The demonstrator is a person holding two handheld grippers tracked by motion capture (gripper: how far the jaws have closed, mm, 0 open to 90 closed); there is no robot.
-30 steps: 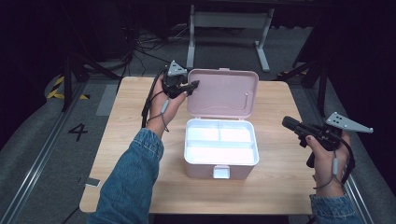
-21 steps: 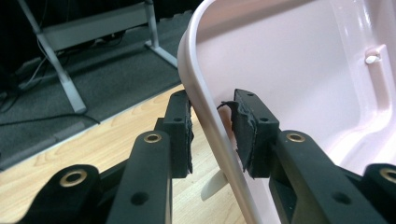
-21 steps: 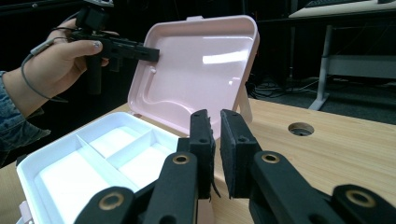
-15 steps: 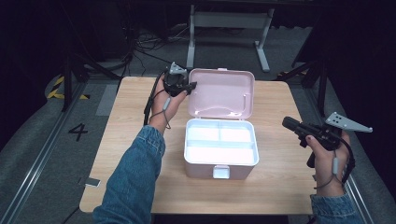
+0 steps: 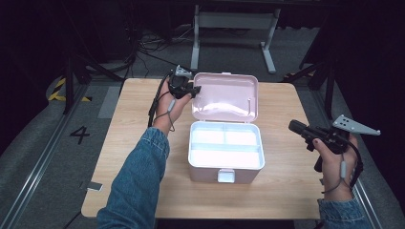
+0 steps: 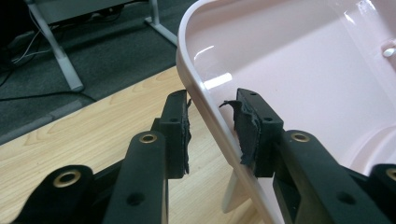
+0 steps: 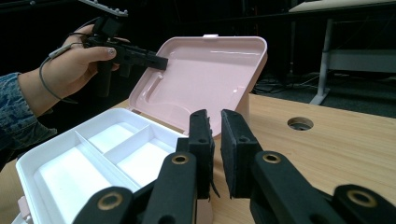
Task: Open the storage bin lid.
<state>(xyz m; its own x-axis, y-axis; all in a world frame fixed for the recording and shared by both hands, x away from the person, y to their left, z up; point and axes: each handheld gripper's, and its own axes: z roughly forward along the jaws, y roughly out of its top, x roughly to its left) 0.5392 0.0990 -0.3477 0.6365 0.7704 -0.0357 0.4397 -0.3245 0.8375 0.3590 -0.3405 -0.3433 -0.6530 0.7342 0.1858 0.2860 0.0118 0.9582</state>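
A pink box (image 5: pixel 210 172) stands open mid-table, with a white divided tray (image 5: pixel 225 144) inside. Its lid (image 5: pixel 224 95) leans back behind it. My left gripper (image 5: pixel 195 89) is at the lid's left edge. In the left gripper view its jaws (image 6: pixel 212 95) stand open on either side of the lid's rim (image 6: pixel 205 88), with nothing clamped. My right gripper (image 5: pixel 292 126) hovers right of the box, shut and empty. In the right gripper view its jaws (image 7: pixel 215 114) point at the lid (image 7: pixel 210 70), and the left gripper (image 7: pixel 159 61) shows beyond it.
The wooden table (image 5: pixel 286 191) has bare room left and right of the box and a cable hole (image 7: pixel 300 123) behind it. A metal desk frame (image 5: pixel 234 24) and cables lie on the floor beyond the far edge.
The lid looks tipped slightly further back than a second ago. My left gripper has shifted only a little at the lid's edge, and the right gripper has held still.
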